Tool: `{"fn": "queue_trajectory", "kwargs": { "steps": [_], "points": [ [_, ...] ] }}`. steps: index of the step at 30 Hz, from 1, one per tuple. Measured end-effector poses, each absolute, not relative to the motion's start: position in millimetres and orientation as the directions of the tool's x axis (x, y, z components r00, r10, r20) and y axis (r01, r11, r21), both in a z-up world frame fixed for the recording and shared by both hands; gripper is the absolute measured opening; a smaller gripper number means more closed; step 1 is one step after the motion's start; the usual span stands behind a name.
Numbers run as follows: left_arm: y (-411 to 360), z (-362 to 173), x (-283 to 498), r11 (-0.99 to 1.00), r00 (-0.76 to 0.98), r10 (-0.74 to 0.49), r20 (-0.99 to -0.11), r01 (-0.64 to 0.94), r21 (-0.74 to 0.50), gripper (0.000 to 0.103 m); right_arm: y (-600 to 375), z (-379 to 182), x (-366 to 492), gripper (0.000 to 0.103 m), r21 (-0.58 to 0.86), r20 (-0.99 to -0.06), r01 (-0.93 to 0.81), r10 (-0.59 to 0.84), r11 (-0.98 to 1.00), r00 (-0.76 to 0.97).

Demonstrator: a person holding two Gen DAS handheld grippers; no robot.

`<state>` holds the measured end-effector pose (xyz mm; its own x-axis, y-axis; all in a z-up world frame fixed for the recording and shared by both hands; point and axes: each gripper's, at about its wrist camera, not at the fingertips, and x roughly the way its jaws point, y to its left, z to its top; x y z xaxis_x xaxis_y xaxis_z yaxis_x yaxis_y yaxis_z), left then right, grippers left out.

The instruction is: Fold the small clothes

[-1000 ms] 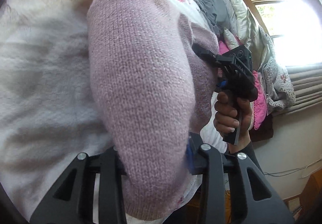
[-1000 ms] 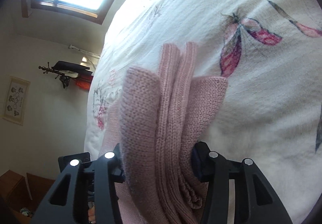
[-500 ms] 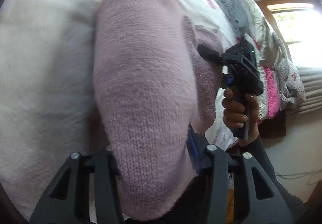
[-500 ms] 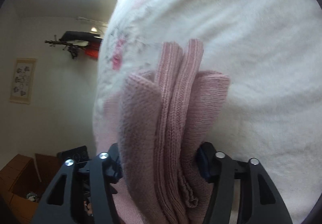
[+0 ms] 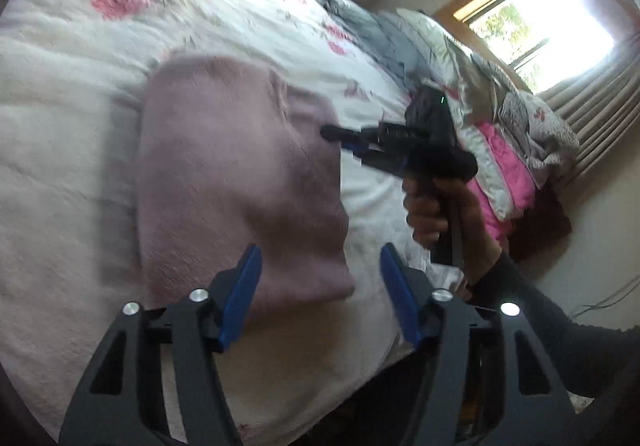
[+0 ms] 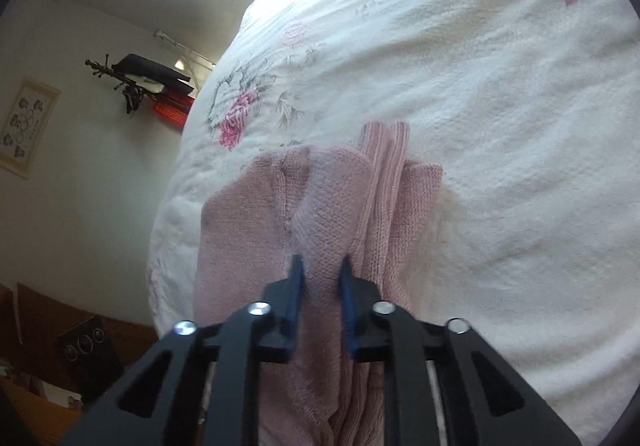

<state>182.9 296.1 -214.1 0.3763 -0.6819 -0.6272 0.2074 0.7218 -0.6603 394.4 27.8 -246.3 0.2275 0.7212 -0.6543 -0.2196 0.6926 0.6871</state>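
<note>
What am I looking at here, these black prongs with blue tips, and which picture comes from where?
There is no robot arm. A person holds a two-finger gripper in each hand, each with a fisheye camera looking along its fingers. The left camera's picture shows the left gripper, jaws wide open and empty. Before it, a pink knit garment lies on the flowered bedspread. Beyond, a hand holds the right gripper. The right camera's picture shows that gripper's jaws nearly closed, pinching a fold of the garment.

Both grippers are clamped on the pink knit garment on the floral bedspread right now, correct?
Not quite. Only the right gripper pinches the pink knit garment; the left wrist view shows the left gripper open, jaws apart. The garment lies on the floral bedspread.
</note>
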Motion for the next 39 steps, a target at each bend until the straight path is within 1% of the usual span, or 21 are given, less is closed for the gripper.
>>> {"fn": "queue_trajectory", "kwargs": {
  "steps": [3, 5, 7, 9, 10, 11, 12, 13, 17, 19, 21, 22, 23, 26, 28, 31, 34, 35, 36, 37, 39],
  "points": [
    [284.3, -253.9, 186.9, 0.705, 0.294, -0.702, -0.649, 0.153, -0.693, 0.049, 22.1, -233.3, 387.5, 0.009, 0.659, -0.633, -0.256, 0.705, 0.707, 0.319],
    [278.2, -266.7, 187.2, 0.706, 0.258, -0.703, -0.663, 0.141, -0.694, 0.048, 22.2, -248.5, 397.6, 0.009, 0.606, -0.694, -0.221, 0.644, 0.764, 0.323],
    [272.6, -257.0, 186.7, 0.686, 0.237, -0.725, -0.647, 0.167, -0.708, 0.048, 19.9, -270.3, 404.4, 0.009, 0.599, -0.722, -0.179, 0.623, 0.780, 0.301],
    [274.9, -227.9, 188.4, 0.672, 0.270, -0.739, -0.617, 0.221, -0.707, 0.052, 11.3, -273.3, 403.9, 0.011, 0.635, -0.695, -0.175, 0.656, 0.752, 0.295],
    [283.0, -212.6, 193.2, 0.659, 0.295, -0.749, -0.593, 0.240, -0.713, 0.058, 9.6, -270.7, 403.9, 0.012, 0.653, -0.679, -0.180, 0.674, 0.736, 0.293],
    [291.9, -200.0, 200.8, 0.657, 0.327, -0.749, -0.577, 0.248, -0.712, 0.063, 9.8, -265.7, 402.6, 0.018, 0.662, -0.667, -0.185, 0.683, 0.726, 0.296],
    [303.4, -189.3, 213.4, 0.660, 0.361, -0.742, -0.564, 0.250, -0.709, 0.064, 6.3, -259.5, 399.4, 0.025, 0.660, -0.663, -0.186, 0.680, 0.728, 0.312],
    [313.3, -183.0, 229.0, 0.663, 0.380, -0.737, -0.559, 0.248, -0.706, 0.064, 2.7, -251.2, 394.4, 0.026, 0.650, -0.659, -0.191, 0.671, 0.735, 0.340],
    [341.6, -195.9, 290.8, 0.704, 0.377, -0.696, -0.611, 0.191, -0.684, 0.061, 6.1, -219.8, 363.6, 0.026, 0.626, -0.621, -0.273, 0.679, 0.730, 0.392],
    [344.0, -217.3, 315.1, 0.714, 0.321, -0.690, -0.649, 0.158, -0.682, 0.054, 15.1, -219.6, 352.9, 0.026, 0.629, -0.614, -0.307, 0.699, 0.714, 0.367],
    [337.9, -228.0, 324.4, 0.715, 0.291, -0.693, -0.660, 0.165, -0.679, 0.054, 25.2, -236.9, 354.2, 0.023, 0.604, -0.664, -0.316, 0.682, 0.731, 0.307],
    [336.4, -229.3, 324.1, 0.725, 0.292, -0.684, -0.668, 0.174, -0.666, 0.054, 27.8, -249.6, 357.8, 0.017, 0.580, -0.698, -0.311, 0.656, 0.753, 0.285],
    [334.9, -228.9, 323.9, 0.733, 0.293, -0.677, -0.675, 0.181, -0.656, 0.054, 27.4, -259.5, 361.7, 0.000, 0.541, -0.729, -0.309, 0.620, 0.782, 0.290],
    [341.9, -223.9, 318.3, 0.758, 0.308, -0.649, -0.696, 0.181, -0.627, 0.051, 14.3, -260.8, 368.9, 0.000, 0.584, -0.710, -0.256, 0.637, 0.771, 0.299],
    [338.9, -203.0, 300.9, 0.749, 0.332, -0.661, -0.673, 0.239, -0.618, 0.051, 15.5, -240.5, 356.3, 0.005, 0.567, -0.698, -0.289, 0.637, 0.771, 0.328],
    [331.4, -189.9, 270.4, 0.718, 0.317, -0.696, -0.644, 0.317, -0.620, 0.051, 24.1, -213.3, 319.2, 0.005, 0.580, -0.654, -0.377, 0.689, 0.722, 0.313],
    [321.9, -217.4, 258.7, 0.762, 0.265, -0.644, -0.717, 0.305, -0.571, 0.049, 39.6, -227.1, 300.0, 0.005, 0.561, -0.695, -0.406, 0.677, 0.721, 0.242],
    [321.6, -228.9, 259.9, 0.771, 0.261, -0.634, -0.728, 0.288, -0.568, 0.046, 43.3, -239.3, 300.6, 0.005, 0.527, -0.735, -0.394, 0.637, 0.753, 0.233],
    [321.7, -237.6, 261.9, 0.777, 0.260, -0.627, -0.734, 0.272, -0.567, 0.044, 45.2, -252.0, 302.8, 0.000, 0.478, -0.779, -0.386, 0.584, 0.789, 0.230],
    [320.5, -242.3, 262.8, 0.776, 0.264, -0.629, -0.731, 0.264, -0.573, 0.043, 43.9, -261.4, 304.5, 0.000, 0.437, -0.804, -0.385, 0.545, 0.813, 0.237],
    [316.5, -240.4, 259.7, 0.793, 0.276, -0.606, -0.746, 0.275, -0.543, 0.043, 31.5, -269.5, 308.4, 0.000, 0.495, -0.788, -0.326, 0.574, 0.805, 0.223]
  ]
}}
